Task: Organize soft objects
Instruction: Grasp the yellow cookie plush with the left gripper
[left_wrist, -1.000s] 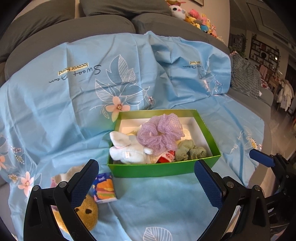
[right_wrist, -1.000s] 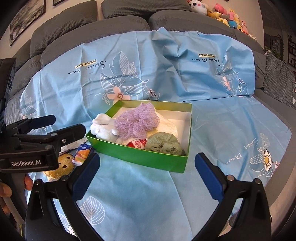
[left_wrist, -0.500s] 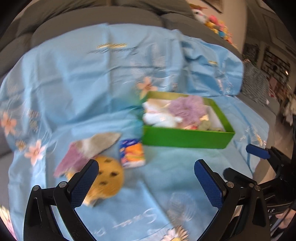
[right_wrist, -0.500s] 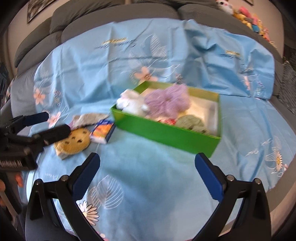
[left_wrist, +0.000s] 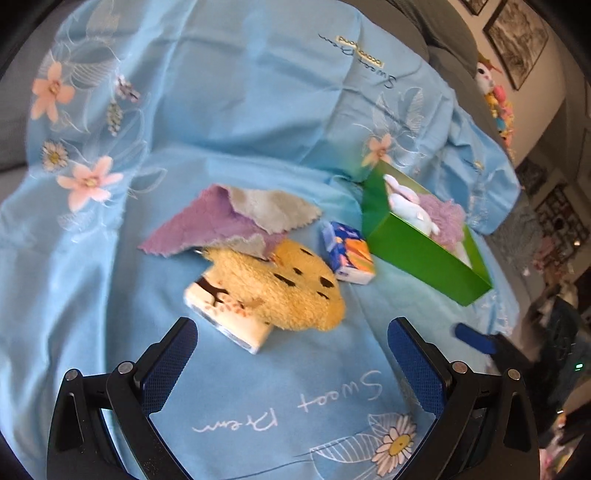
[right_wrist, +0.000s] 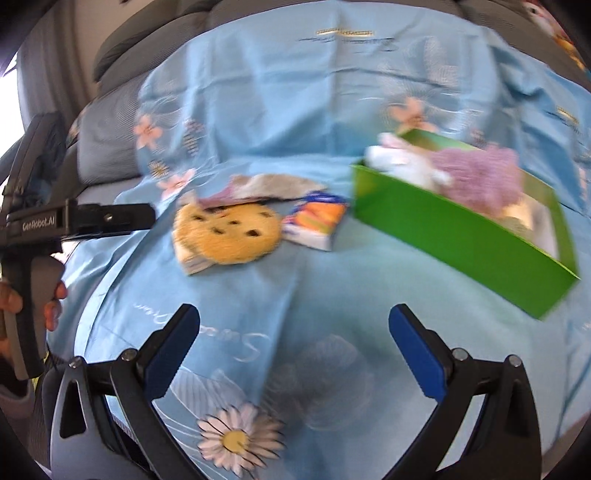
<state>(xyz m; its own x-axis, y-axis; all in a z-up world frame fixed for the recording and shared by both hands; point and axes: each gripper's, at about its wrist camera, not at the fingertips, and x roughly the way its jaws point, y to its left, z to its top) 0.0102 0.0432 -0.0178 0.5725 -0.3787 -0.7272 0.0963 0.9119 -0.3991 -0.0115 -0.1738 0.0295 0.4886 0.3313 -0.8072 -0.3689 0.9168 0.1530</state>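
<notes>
A yellow cookie plush (left_wrist: 284, 288) lies on a white tissue pack (left_wrist: 229, 317), with a purple and grey cloth (left_wrist: 225, 221) behind it and a blue-orange tissue pack (left_wrist: 349, 254) to its right. A green box (left_wrist: 417, 254) holds a white plush bunny (left_wrist: 406, 203) and a purple mesh puff (left_wrist: 447, 218). My left gripper (left_wrist: 291, 358) is open and empty, just short of the cookie plush. My right gripper (right_wrist: 293, 347) is open and empty; the cookie plush (right_wrist: 227, 232), the tissue pack (right_wrist: 316, 221) and the box (right_wrist: 461, 236) lie ahead of it.
Everything rests on a light blue flowered sheet (left_wrist: 240, 110) over a grey sofa (right_wrist: 122, 74). Small plush toys (left_wrist: 495, 96) line the sofa back at far right. The left gripper's body (right_wrist: 48, 221) and the hand holding it show at the left of the right wrist view.
Both grippers have swung left, away from the green box and toward the cookie plush and cloth. The white tissue pack under the plush has come into view. Both stay open.
</notes>
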